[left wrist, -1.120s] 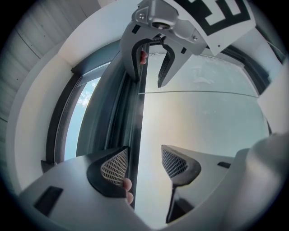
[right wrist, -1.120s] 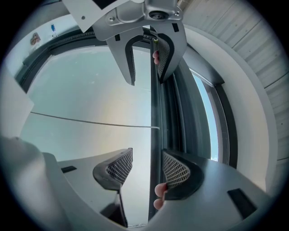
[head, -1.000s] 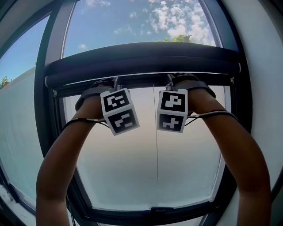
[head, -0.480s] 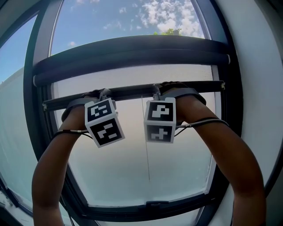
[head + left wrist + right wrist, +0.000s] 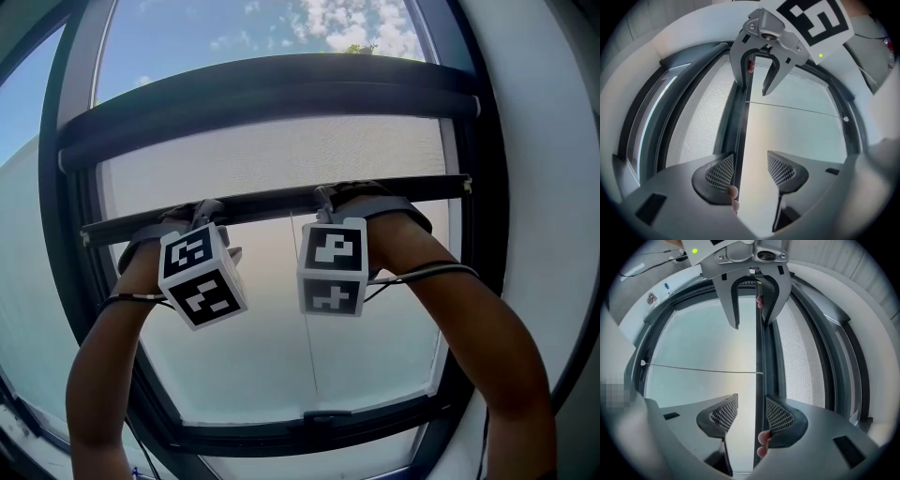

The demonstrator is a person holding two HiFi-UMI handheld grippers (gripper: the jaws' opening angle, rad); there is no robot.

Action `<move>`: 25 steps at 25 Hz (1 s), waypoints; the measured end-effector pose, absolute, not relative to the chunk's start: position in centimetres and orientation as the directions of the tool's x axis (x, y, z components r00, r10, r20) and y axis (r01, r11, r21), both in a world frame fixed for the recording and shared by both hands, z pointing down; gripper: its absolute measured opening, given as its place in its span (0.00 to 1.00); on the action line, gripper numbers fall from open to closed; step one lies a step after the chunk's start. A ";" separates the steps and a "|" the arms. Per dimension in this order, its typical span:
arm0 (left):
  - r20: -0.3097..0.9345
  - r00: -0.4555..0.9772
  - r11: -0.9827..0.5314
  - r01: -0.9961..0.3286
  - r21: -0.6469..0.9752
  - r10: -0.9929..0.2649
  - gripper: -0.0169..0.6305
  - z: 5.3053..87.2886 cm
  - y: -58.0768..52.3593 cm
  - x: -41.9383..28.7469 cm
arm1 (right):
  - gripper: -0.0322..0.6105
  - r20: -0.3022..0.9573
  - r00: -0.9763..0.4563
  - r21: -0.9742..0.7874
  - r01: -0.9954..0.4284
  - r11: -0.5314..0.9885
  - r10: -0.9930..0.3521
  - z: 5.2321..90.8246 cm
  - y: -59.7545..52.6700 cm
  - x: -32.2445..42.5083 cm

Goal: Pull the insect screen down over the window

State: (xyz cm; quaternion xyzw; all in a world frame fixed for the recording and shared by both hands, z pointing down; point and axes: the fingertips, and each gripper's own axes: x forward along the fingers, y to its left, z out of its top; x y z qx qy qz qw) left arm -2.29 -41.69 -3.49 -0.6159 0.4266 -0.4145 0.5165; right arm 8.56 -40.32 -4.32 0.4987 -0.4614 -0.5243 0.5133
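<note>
- Since the earlier frames the pull bar (image 5: 281, 199) has come lower. A wider band of the insect screen (image 5: 281, 155) now shows between it and the dark cassette (image 5: 272, 89) above. Both tools have come down with the bar.
- The left tool (image 5: 750, 171) is released, its jaws standing apart. The pull bar runs up between them, close against the inner edge of one ribbed pad (image 5: 719, 171) and clear of the other. Fingertips (image 5: 733, 192) show at the bar just behind that pad.
- The right tool (image 5: 752, 416) is likewise released, with its jaws apart. The bar passes between them, just beside the pad on the screen side, and fingertips (image 5: 761, 439) are curled at the bar there.
- In the head view each tool's marker cube hangs just under the bar, the left cube (image 5: 202, 277) tilted and the right cube (image 5: 333, 267) nearly square-on. The two tools are near each other, on either side of the bar's middle.
- A thin pull cord (image 5: 302, 300) hangs from the bar between the tools, down toward the lower window frame (image 5: 309, 427).
- Beyond the tools, below the bar, the pane is uncovered. Above the bar the grey mesh covers the pane up to the cassette.
- Farthest off, above the cassette, are blue sky and white clouds (image 5: 375, 28).
</note>
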 end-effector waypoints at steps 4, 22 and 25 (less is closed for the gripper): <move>0.115 0.281 -0.138 -0.062 -0.989 -0.953 0.38 -0.8 -42.1 -2.2 | 0.34 0.001 0.027 0.997 0.079 0.004 -1.000 -1.7 -40.6 8.7; 0.333 0.350 -0.361 -0.017 -0.932 -0.876 0.37 8.0 -40.5 -2.1 | 0.34 0.160 0.019 0.986 0.047 0.161 -0.987 7.1 -39.5 8.8; 0.358 0.369 -0.393 -0.021 -0.919 -0.857 0.36 9.9 -40.3 -1.9 | 0.34 0.193 0.010 0.980 0.039 0.193 -0.981 9.1 -39.5 8.8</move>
